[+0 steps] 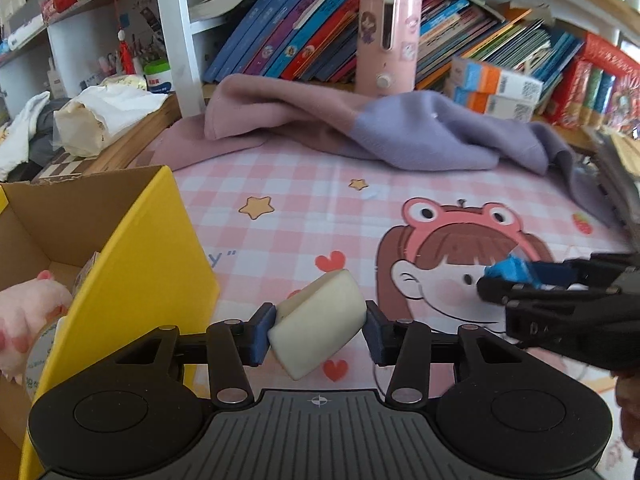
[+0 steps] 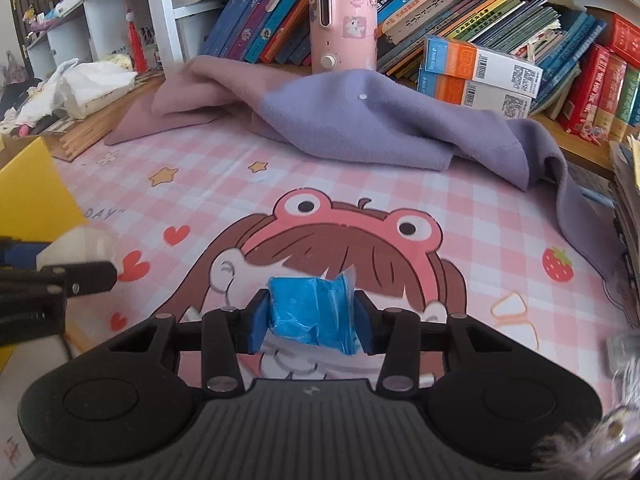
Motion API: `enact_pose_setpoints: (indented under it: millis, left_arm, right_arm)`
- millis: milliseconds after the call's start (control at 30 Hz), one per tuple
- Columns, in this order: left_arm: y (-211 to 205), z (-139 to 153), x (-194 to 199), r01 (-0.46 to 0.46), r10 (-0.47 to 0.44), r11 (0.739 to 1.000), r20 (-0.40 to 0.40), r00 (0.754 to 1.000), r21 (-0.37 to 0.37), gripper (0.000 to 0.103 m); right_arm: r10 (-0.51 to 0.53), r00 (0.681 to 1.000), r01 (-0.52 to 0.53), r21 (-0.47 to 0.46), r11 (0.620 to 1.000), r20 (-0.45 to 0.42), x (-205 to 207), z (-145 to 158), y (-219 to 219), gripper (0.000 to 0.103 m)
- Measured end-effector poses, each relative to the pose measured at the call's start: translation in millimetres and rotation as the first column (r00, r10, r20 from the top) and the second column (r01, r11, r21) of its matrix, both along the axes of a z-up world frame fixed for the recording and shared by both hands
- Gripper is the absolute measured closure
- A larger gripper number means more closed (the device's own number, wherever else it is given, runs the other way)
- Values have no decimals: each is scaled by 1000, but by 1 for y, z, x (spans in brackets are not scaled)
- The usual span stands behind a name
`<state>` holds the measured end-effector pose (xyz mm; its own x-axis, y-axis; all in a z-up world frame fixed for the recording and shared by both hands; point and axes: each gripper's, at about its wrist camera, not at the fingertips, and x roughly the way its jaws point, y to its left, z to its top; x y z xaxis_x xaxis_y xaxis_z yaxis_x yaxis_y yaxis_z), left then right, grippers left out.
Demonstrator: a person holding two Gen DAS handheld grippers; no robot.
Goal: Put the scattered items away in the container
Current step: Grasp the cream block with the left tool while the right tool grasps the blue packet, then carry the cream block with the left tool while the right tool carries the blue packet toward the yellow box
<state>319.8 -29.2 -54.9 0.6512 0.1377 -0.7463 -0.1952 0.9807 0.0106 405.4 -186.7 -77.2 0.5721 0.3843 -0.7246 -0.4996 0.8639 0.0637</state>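
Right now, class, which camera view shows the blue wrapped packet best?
The right wrist view: the blue packet sits centred, close, between the right hand-held gripper's pads. The left wrist view shows only a small part at its right edge.

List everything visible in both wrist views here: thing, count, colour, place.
white block: one, cream white, between the left gripper's fingers
blue packet: one, blue, between the right gripper's fingers
box: one, yellow outside, brown inside, left of mat
plush toy: one, pink, inside box
mat: one, pink check with cartoon girl, on desk
cloth: one, pink and lilac, back of mat
canister: one, pink, before books
books: many, mixed colours, back shelf
left gripper: black, closed on block
right gripper: black, closed on packet
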Motion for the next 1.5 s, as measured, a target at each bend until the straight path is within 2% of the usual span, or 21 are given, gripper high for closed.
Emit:
enact_pose_setpoints:
  millis: [433,900,1133,1500]
  left_arm:
    - [-8,37,-52,76,-73,997,78,994,-32,58]
    - [-7,54,-98,156,-146,986,149,978,-61,58]
    - [-5,64,-117,228,-209,970,193,959,-83,58]
    - [12,74,-160,368,-338,926,250,907,-83,58]
  right_arm:
    - [-19,999,18,31,999,40,-50,32,-11,62]
    - [-77,993,75,23,997,86,-105,58,-23,62]
    - [-132,985,132,7,991,110,-131,70,-23,62]
    - [-222,962,224,7,975,160,-186,88,-5,62]
